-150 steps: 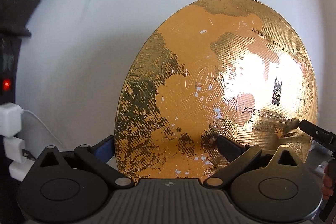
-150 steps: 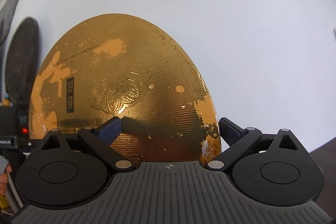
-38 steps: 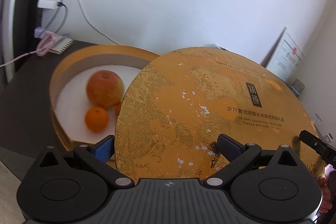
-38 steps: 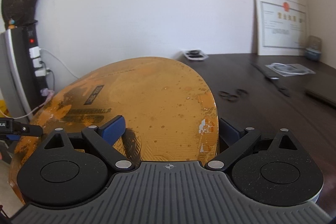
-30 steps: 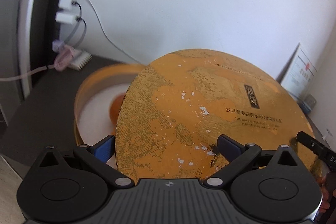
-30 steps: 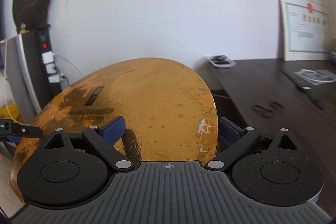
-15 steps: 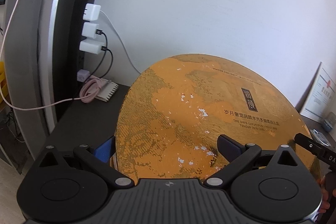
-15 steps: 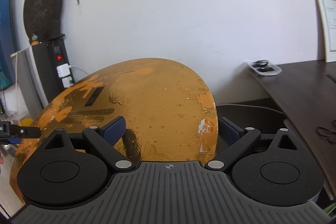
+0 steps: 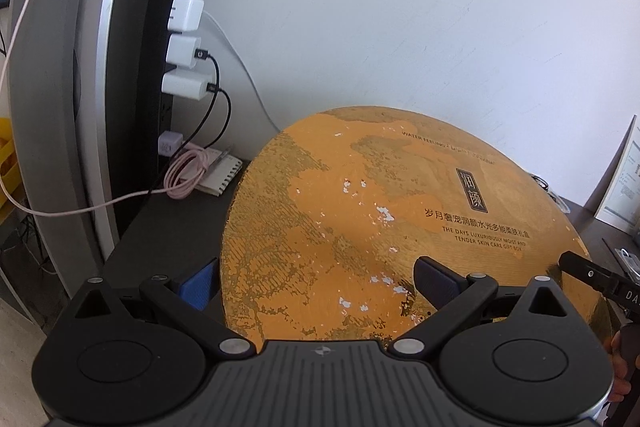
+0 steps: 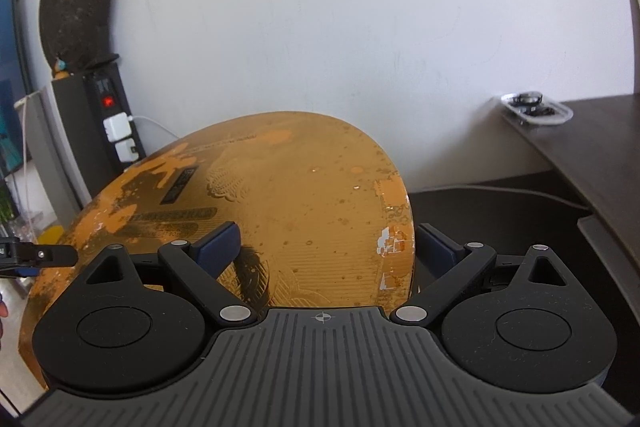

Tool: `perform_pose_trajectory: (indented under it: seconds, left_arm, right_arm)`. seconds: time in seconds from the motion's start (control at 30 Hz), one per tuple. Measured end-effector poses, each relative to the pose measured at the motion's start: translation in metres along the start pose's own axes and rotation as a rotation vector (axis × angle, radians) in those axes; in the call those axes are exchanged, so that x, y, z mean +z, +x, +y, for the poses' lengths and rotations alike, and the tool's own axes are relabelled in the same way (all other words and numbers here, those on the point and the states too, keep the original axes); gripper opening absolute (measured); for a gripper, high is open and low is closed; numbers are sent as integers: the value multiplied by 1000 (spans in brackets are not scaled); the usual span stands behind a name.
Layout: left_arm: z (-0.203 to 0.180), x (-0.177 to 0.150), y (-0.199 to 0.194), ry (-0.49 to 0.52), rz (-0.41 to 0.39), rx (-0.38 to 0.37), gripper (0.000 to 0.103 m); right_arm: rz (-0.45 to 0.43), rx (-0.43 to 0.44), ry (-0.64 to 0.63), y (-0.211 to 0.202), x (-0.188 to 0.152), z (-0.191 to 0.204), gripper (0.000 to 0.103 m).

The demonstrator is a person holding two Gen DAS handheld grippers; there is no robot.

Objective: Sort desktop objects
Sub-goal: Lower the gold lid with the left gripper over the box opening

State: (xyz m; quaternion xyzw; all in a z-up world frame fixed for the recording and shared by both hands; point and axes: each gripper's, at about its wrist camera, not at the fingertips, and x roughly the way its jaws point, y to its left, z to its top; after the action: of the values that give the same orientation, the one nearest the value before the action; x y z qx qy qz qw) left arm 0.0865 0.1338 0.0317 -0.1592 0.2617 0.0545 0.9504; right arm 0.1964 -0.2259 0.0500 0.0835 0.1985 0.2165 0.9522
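Note:
A round gold box lid [image 9: 400,207] with black lettering lies nearly flat in front of both cameras, and both grippers hold it. My left gripper [image 9: 316,283] is shut on its near left rim: one pad rests on top, the blue pad [image 9: 196,285] sits outside the edge. My right gripper [image 10: 328,241] is shut on the opposite rim of the lid [image 10: 300,179]. A finger of the right gripper [image 9: 588,273] shows at the lid's far right. A finger of the left gripper [image 10: 48,253] shows at the far left. The lid hides whatever is under it.
A black power strip tower with white chargers [image 9: 184,59] stands at the left by the white wall. A coiled pink cable [image 9: 188,175] and a spiral notepad [image 9: 220,175] lie on the dark desk [image 9: 160,227]. A clear tray [image 10: 534,107] sits at the far right.
The lid went from upright to nearly flat. The open gold box with an apple and an orange, seen a second ago, is now hidden. Both views swung left.

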Motion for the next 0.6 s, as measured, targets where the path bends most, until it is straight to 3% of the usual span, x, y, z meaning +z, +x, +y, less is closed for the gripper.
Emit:
perform_pose_trajectory:
  seconds: [0.6]
  left_arm:
    - [2,-3,42,8,102,31,100]
  right_arm:
    - [122,-31,44,41,-13,-15,97]
